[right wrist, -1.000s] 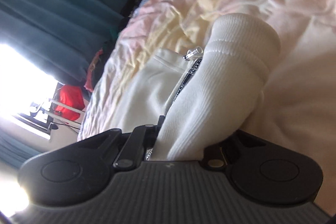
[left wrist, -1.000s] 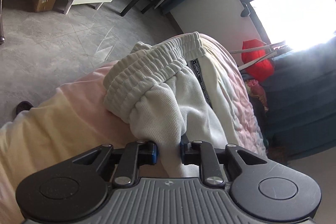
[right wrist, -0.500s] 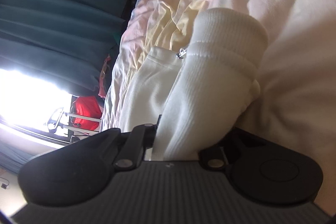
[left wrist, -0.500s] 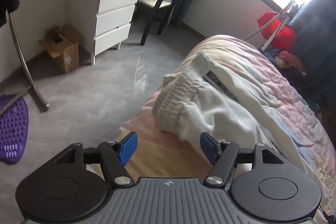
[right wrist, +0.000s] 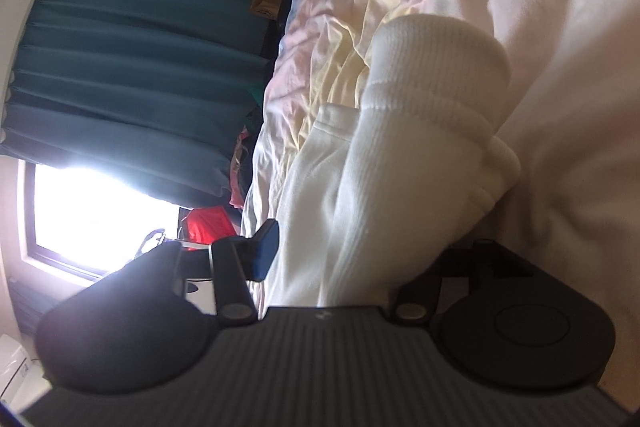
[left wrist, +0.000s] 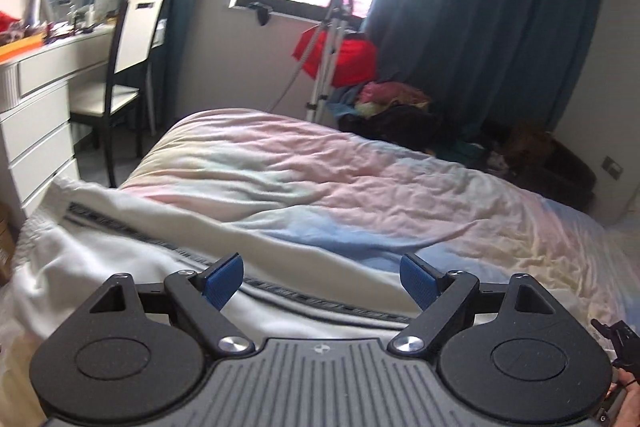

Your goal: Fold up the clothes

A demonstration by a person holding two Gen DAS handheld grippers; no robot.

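Note:
White sweatpants (left wrist: 132, 247) with a dark lettered side stripe lie stretched across the pastel bedspread (left wrist: 360, 179). My left gripper (left wrist: 322, 281) is open and empty, hovering just above the pants leg. In the right wrist view the ribbed cuff end of the pants (right wrist: 420, 115) lies between the fingers of my right gripper (right wrist: 368, 247), whose jaws have spread apart. Its left blue pad (right wrist: 266, 247) stands clear of the cloth; the right finger is hidden under the fabric.
A white dresser (left wrist: 36, 107) and a dark chair (left wrist: 128, 67) stand left of the bed. A tripod (left wrist: 328, 51), a red item (left wrist: 344, 55) and a clothes pile (left wrist: 392, 103) sit under the window by teal curtains (left wrist: 480, 27).
My left gripper let go of the waistband, opened and swung right to face along the bed. My right gripper was shut on the cuff and has now opened.

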